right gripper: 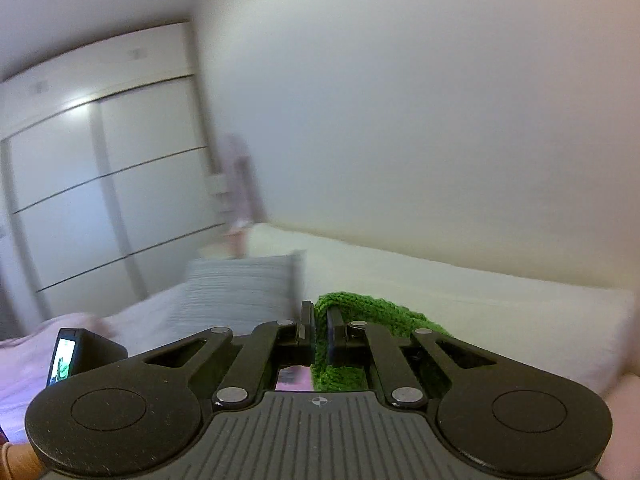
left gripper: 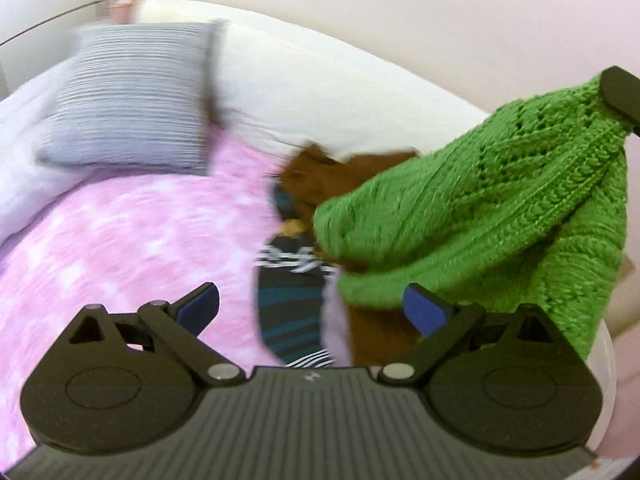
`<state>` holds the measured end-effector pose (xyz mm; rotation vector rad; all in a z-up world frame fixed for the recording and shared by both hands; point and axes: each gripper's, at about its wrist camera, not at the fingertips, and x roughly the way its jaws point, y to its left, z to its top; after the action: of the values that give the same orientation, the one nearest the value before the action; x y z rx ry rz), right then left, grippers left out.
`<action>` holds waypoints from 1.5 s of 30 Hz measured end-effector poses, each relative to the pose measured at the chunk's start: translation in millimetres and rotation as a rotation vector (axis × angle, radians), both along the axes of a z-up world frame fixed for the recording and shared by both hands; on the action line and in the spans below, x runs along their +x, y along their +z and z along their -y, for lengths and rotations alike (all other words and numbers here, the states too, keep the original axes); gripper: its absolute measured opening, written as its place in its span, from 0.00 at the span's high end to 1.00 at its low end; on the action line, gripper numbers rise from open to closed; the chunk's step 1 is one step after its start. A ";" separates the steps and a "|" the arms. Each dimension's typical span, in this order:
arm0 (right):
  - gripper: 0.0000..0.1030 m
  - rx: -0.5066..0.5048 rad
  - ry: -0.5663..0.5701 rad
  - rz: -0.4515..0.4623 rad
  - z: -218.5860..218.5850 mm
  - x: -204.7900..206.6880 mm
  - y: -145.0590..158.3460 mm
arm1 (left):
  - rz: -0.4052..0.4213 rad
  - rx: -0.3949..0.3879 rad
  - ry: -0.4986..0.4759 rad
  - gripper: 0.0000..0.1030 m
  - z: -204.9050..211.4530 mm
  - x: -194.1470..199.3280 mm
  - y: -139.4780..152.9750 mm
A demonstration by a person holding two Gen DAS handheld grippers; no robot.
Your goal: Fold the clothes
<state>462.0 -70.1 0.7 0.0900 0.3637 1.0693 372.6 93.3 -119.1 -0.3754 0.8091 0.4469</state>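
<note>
Pink bedspread (left gripper: 120, 232) below; right gripper (right gripper: 318, 336) clamps green knit (right gripper: 360, 308); left gripper (left gripper: 312, 308) open, empty, beside it.

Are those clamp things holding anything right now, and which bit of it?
The right hand-held gripper pinches a bunched edge of the green knitted garment, which hangs from it. The left hand-held gripper is open and empty.

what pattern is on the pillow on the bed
Thin grey and white stripes on the pillow, clearest in the left wrist view.
</note>
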 end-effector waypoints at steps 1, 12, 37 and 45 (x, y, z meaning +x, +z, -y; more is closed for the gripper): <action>0.99 0.004 0.046 0.000 -6.4 -9.3 3.8 | 0.007 0.004 0.052 0.06 -3.8 -20.2 5.0; 0.99 0.096 0.706 -0.103 -109.0 -167.5 55.4 | 0.014 0.105 0.737 0.06 -2.8 -301.9 66.4; 0.33 -0.713 0.954 0.045 -70.4 -442.5 -75.1 | -0.190 -0.085 0.994 0.05 82.7 -623.3 20.7; 0.33 -0.781 0.916 0.057 -70.4 -464.6 -83.9 | -0.177 -0.111 0.906 0.05 80.5 -621.2 10.2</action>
<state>-2.6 0.3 -83.3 -0.8781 0.7834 1.7406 -248.6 12.7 -109.0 -0.8156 0.8061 1.2950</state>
